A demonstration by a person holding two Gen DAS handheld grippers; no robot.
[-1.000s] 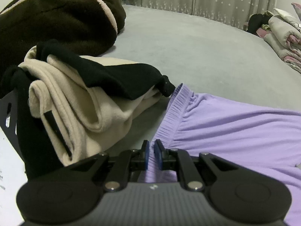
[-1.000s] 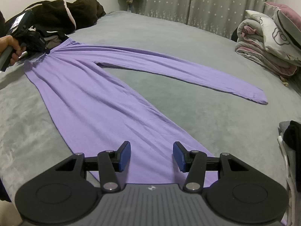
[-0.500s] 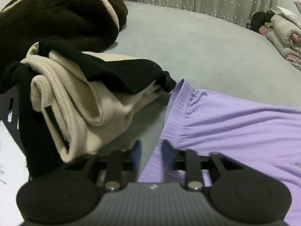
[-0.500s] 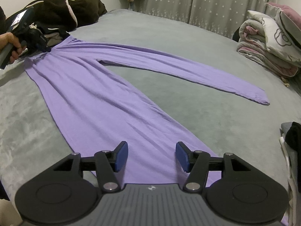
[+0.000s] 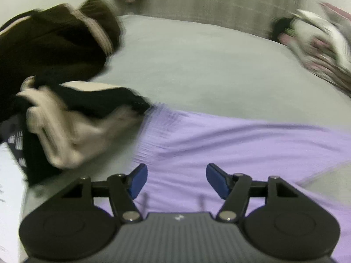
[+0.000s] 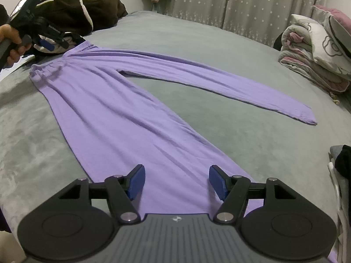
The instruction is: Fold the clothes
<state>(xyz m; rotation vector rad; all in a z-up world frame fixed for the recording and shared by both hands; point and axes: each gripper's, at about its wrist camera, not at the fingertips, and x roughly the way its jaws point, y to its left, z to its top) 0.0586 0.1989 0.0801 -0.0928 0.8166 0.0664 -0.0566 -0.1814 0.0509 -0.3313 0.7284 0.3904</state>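
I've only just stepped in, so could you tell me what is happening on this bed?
A person is folding clothes with a hand-held gripper in each hand. The purple trousers lie spread flat on the grey bed, legs apart. The left hand-held gripper is by the waistband and the right hand-held gripper over a leg's hem; both jaws are opening and grip nothing. No fold is made yet.

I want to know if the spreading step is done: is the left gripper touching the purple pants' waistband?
Apart. In the right wrist view the left gripper hangs above and beside the waistband of the purple pants, its jaws opening with nothing between them.
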